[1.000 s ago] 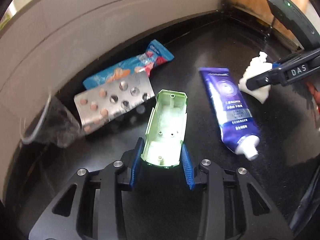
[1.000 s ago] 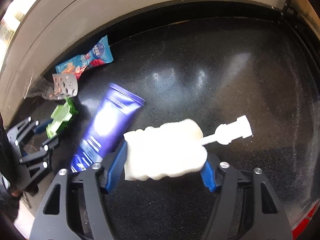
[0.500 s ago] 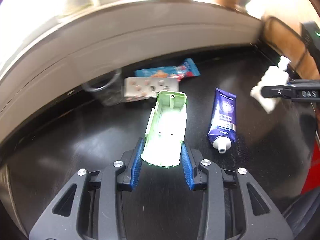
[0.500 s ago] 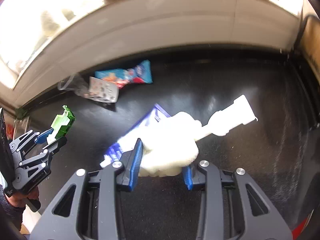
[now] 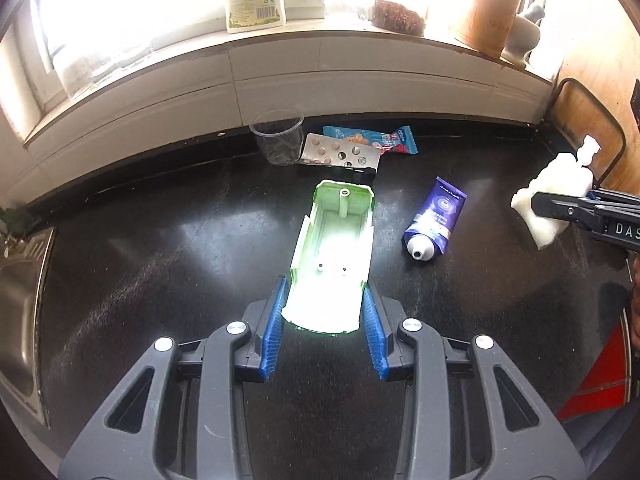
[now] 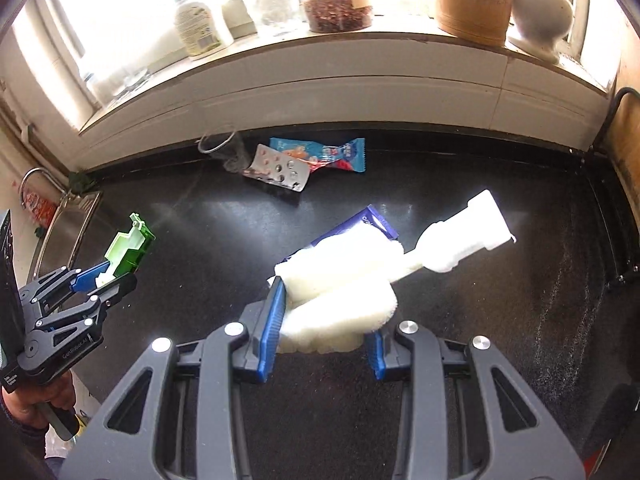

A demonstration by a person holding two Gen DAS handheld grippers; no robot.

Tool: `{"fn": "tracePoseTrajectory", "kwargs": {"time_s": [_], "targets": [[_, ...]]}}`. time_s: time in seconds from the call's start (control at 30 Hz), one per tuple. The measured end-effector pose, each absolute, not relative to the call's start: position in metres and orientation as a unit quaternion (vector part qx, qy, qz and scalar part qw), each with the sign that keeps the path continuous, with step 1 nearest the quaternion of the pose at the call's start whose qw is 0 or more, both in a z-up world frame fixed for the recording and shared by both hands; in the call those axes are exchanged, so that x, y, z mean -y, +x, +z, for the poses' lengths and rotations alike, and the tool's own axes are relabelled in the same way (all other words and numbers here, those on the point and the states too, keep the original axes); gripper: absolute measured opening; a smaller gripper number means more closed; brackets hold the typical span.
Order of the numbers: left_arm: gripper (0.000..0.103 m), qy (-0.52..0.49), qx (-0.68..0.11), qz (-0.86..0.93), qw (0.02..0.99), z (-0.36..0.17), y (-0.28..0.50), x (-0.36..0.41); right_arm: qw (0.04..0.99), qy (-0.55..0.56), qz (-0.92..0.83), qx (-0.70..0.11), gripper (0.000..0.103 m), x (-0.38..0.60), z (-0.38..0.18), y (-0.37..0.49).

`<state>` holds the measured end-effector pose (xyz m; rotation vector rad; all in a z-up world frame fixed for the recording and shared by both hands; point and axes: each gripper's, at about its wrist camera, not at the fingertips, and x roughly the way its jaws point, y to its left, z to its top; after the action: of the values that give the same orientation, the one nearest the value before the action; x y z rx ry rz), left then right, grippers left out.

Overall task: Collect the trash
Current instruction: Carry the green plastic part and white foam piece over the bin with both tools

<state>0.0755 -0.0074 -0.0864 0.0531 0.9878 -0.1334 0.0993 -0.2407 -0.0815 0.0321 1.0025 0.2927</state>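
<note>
My left gripper (image 5: 325, 326) is shut on a green plastic shell (image 5: 334, 252) and holds it above the black counter (image 5: 160, 248); it also shows in the right wrist view (image 6: 128, 252). My right gripper (image 6: 324, 328) is shut on a white sponge brush head (image 6: 336, 292), also seen at the right of the left wrist view (image 5: 556, 196). On the counter lie a purple tube (image 5: 436, 216), a pill blister pack (image 5: 340, 154), a blue snack wrapper (image 5: 372, 140) and a clear plastic cup (image 5: 278, 136).
A white tiled ledge (image 5: 320, 60) runs along the back, with bottles and jars on the sill above. A steel sink (image 5: 20, 308) lies at the left. A wooden board (image 5: 588, 120) stands at the right.
Both grippers have risen and drawn back from the counter, carrying the green shell and the sponge brush. The window sill has come into view.
</note>
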Motion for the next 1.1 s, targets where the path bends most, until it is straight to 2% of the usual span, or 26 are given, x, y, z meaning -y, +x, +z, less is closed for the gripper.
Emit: {"fn": "tracePoseTrajectory", "kwargs": {"time_s": [0.4,0.67,0.9,1.1], "targets": [[0.036,-0.002,-0.448,0.009,0.894,-0.058,0.026,-0.031,0.855,-0.032,0.224,-0.466,0.036,0.163,-0.053,0.080],[0.036,-0.059,-0.432,0.152,0.887,-0.051,-0.066,-0.127,0.802,-0.109,0.375,-0.453,0.036,0.013,-0.044,0.038],[0.036,-0.146,-0.439,0.294,0.836,-0.086,-0.193,-0.218,0.702,-0.194,0.519,-0.448,0.036,-0.139,-0.075,-0.061],[0.036,-0.232,-0.461,0.380,0.768,-0.167,-0.312,-0.275,0.599,-0.279,0.594,-0.459,0.036,-0.230,-0.143,-0.169]]}}
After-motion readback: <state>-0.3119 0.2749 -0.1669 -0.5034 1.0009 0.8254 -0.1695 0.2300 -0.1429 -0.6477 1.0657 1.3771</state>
